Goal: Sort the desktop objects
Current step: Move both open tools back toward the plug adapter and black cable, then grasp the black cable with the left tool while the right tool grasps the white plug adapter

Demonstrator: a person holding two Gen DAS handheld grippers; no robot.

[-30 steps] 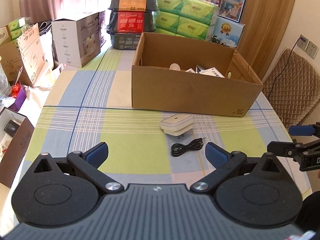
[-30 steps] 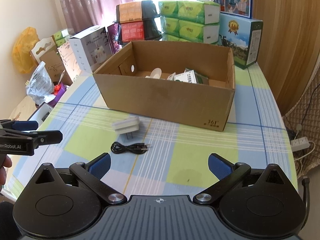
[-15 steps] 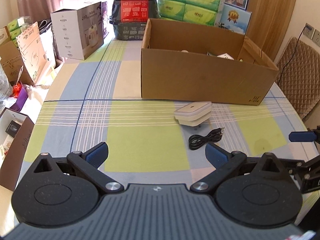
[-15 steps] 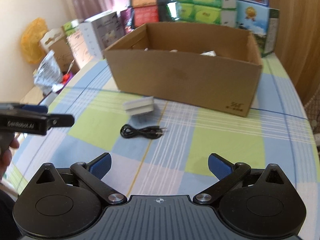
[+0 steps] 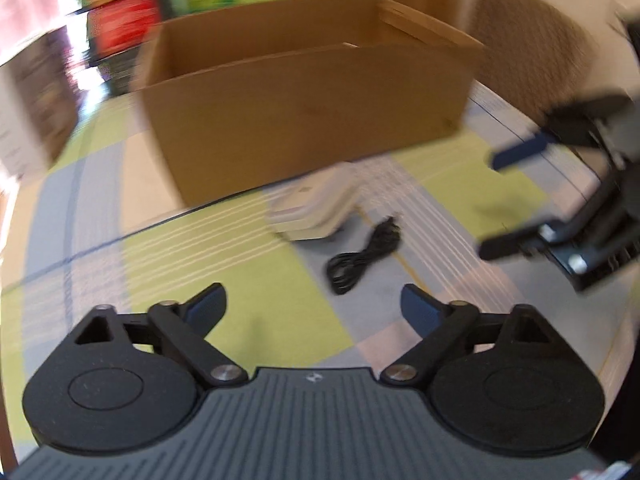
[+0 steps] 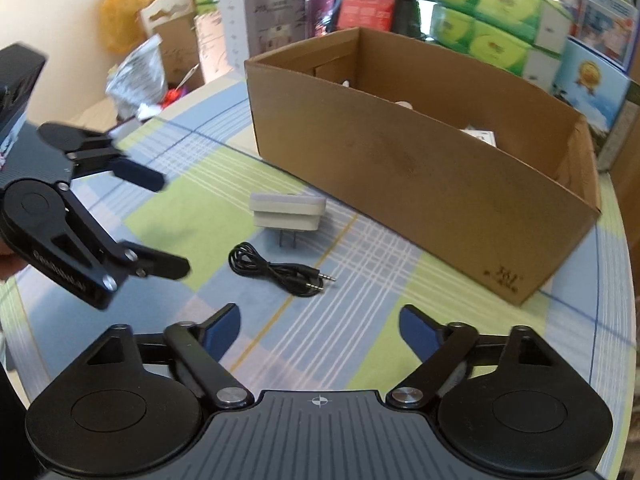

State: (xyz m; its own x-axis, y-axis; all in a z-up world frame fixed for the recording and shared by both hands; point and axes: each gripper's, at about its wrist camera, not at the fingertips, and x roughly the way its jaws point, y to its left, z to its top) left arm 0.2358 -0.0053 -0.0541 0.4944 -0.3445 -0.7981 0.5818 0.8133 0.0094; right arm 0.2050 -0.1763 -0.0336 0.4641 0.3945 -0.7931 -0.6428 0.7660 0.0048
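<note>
Here the left gripper hangs over the checked bench with its fingers spread wide and nothing between them; the right gripper is likewise wide apart and empty; each shows at the edge of the other's view. The white plug adapter lies on the bench just in front of the cardboard box, prongs toward the camera; the coiled black audio cable lies just beside it, nearer the grippers, touching neither; small white items sit inside the box, too hidden to tell.
</note>
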